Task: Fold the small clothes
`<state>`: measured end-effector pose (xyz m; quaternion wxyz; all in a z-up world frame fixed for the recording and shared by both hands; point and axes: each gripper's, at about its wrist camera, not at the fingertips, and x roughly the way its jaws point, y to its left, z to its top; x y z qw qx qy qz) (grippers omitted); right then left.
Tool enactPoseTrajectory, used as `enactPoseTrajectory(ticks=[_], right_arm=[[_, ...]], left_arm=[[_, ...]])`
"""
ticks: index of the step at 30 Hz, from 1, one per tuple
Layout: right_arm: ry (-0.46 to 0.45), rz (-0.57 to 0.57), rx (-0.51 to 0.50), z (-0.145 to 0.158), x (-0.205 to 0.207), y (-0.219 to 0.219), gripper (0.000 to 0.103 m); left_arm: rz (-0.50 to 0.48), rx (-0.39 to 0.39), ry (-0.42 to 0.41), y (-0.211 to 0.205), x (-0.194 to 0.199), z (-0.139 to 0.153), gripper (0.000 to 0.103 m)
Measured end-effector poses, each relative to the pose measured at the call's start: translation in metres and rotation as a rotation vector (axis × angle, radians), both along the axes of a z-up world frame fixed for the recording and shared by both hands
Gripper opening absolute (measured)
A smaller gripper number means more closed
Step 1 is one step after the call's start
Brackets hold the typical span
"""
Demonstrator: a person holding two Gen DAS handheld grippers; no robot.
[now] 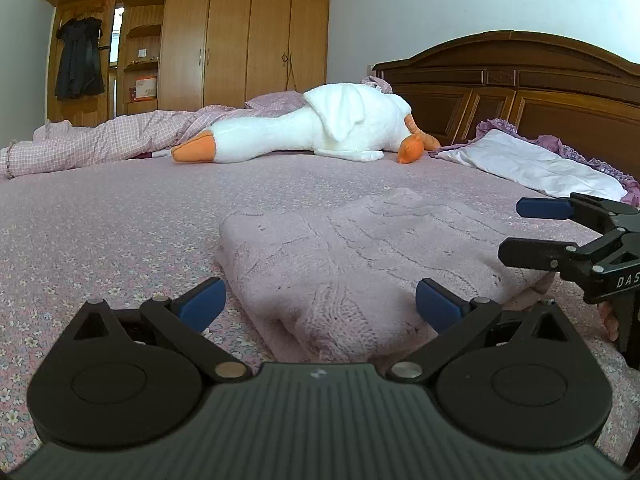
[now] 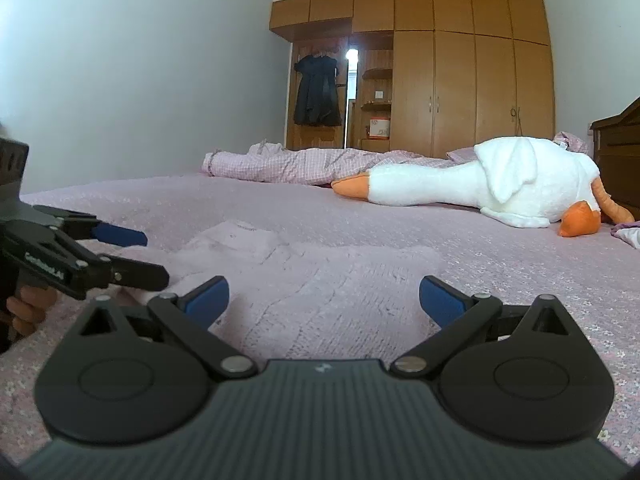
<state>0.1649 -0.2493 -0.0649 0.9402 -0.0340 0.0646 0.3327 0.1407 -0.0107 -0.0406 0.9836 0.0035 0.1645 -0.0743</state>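
Gaping wide and empty, the left gripper (image 1: 320, 300) and right gripper (image 2: 324, 298) flank the folded sweater (image 1: 360, 248).

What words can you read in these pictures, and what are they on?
"DAS": right gripper, cut off by the picture's edge.
Left gripper: white lettering, too blurred to read.
Box on the wardrobe shelf: red marks, too small to read.
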Motion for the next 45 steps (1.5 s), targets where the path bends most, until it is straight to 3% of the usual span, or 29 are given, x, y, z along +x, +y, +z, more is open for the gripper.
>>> enactPoseTrajectory(ticks=[45], right_arm=[[0.024,-0.003,-0.027,0.0002,-0.0002,0.0034,0.103]], left_arm=[[-0.004,-0.006,0.015,0.0030,0.0006,-0.0025,0.103]])
